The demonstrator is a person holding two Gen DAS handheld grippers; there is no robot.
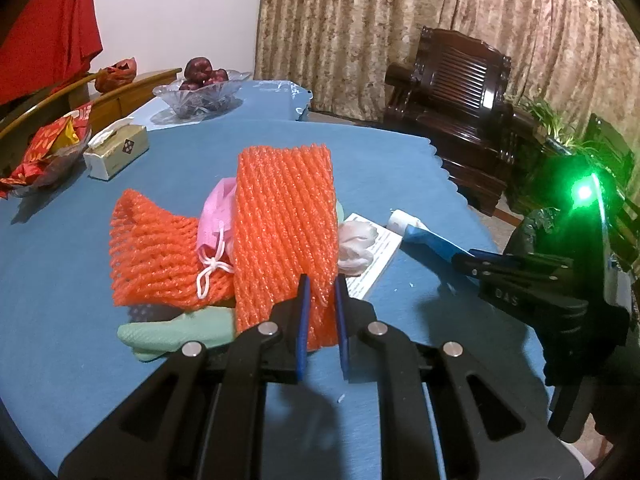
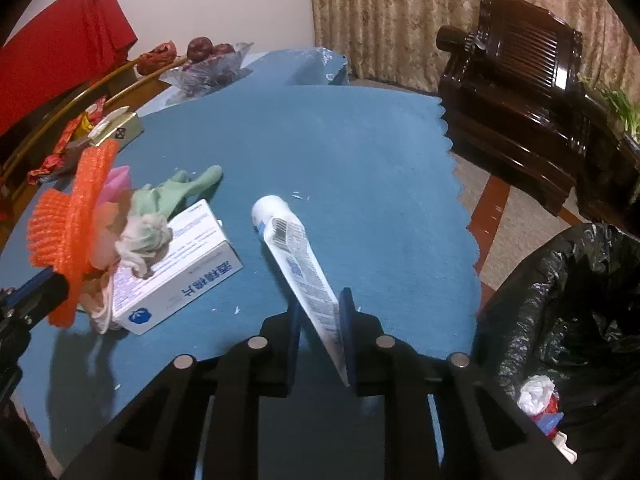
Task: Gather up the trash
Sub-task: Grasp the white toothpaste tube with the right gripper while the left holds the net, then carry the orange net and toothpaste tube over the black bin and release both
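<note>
My left gripper point(image 1: 322, 296) is shut on the near edge of an orange foam net point(image 1: 284, 220), which stands up over a pile of trash on the blue tablecloth point(image 1: 72, 280). The pile holds a second orange net point(image 1: 156, 248), a pink mask point(image 1: 216, 216), a green glove point(image 1: 176, 332), a crumpled tissue point(image 1: 356, 244) and a white box point(image 2: 180, 272). My right gripper point(image 2: 320, 316) is shut on the flat end of a white and blue toothpaste tube point(image 2: 296, 252), whose cap end points away across the cloth. A bin lined with a black bag point(image 2: 560, 300) stands off the table's right edge.
A tissue box point(image 1: 116, 152), red wrappers point(image 1: 52, 148) and a glass fruit bowl point(image 1: 200, 96) sit at the far left of the table. A dark wooden armchair point(image 1: 452, 112) stands beyond the table's scalloped right edge. Some trash lies in the bin point(image 2: 540, 400).
</note>
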